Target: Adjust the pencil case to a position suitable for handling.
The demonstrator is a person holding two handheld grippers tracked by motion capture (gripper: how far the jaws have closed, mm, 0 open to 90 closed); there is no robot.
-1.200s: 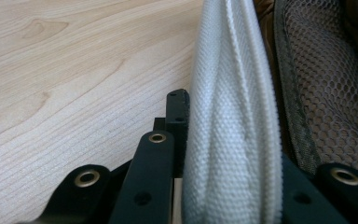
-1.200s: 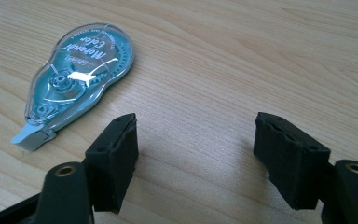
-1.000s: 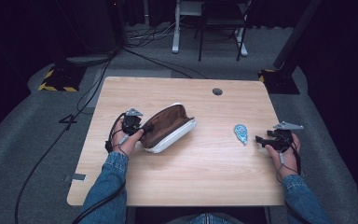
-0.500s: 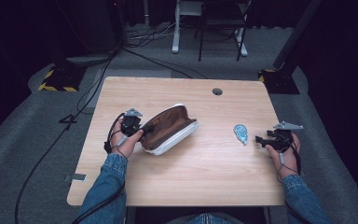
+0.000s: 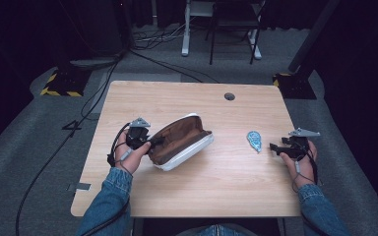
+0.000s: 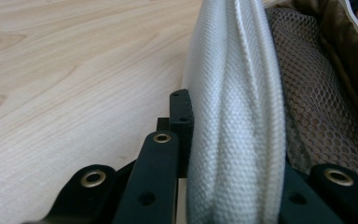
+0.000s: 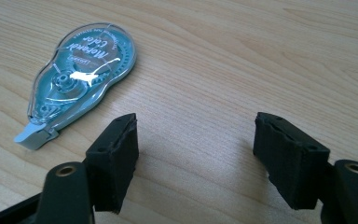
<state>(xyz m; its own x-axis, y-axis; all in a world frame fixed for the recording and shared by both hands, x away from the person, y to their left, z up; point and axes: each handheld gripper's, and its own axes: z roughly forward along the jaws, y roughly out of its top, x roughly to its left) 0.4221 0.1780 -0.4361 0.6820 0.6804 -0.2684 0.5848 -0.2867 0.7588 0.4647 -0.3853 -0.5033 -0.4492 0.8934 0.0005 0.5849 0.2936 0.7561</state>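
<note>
A white fabric pouch (image 5: 187,152) with a brown mesh lining lies gaping on the wooden table (image 5: 177,98), left of centre. My left gripper (image 5: 153,142) is shut on the pouch's near wall. In the left gripper view the white woven wall (image 6: 233,116) is pinched between the black jaws of the left gripper (image 6: 235,144). A blue-green correction tape roller (image 5: 254,140) lies flat at the right. Just right of it, my right gripper (image 5: 274,147) is open and holds nothing. In the right gripper view the roller (image 7: 81,74) lies ahead and left of the right gripper (image 7: 196,158).
A round cable hole (image 5: 229,96) sits near the table's far edge. Cables (image 5: 93,93) run over the grey floor at the left. A white desk frame (image 5: 187,29) and a black post base (image 5: 295,83) stand beyond the table.
The left gripper has nudged the pouch slightly to the right, still gripping its wall. The right gripper and the roller have not moved.
</note>
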